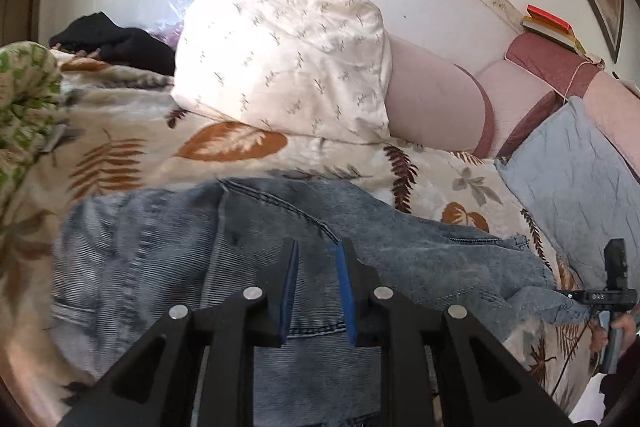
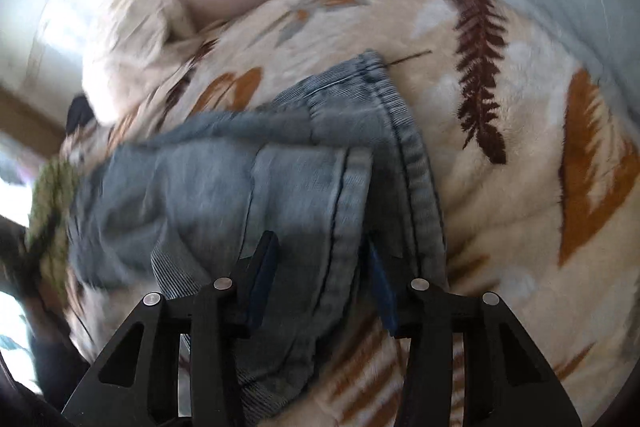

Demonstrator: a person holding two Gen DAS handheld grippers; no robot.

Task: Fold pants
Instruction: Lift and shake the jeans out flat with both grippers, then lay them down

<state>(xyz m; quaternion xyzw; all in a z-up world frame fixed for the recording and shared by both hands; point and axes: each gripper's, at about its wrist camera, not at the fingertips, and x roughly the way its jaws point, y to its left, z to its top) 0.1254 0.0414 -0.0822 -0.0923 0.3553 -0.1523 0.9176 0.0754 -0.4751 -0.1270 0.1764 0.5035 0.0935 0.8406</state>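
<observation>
Light blue denim jeans [image 1: 280, 247] lie spread on a cream blanket with leaf prints [image 1: 132, 155]. My left gripper [image 1: 317, 247] hovers just over the jeans with a narrow gap between its blue pads; nothing sits between them. My right gripper [image 2: 318, 243] is open, its fingers straddling the hemmed leg ends of the jeans [image 2: 360, 163], with denim lying between the pads. The right view is motion-blurred. The right gripper's handle and the hand holding it show at the far right of the left wrist view [image 1: 614, 303].
A white patterned pillow [image 1: 288, 59] and a pink padded headboard [image 1: 436, 107] lie behind the jeans. A grey-blue pillow [image 1: 568, 179] is at the right. Black clothing [image 1: 116, 43] and a green-patterned cloth [image 1: 24, 87] are at the left. Books [image 1: 548, 25] rest on the headboard.
</observation>
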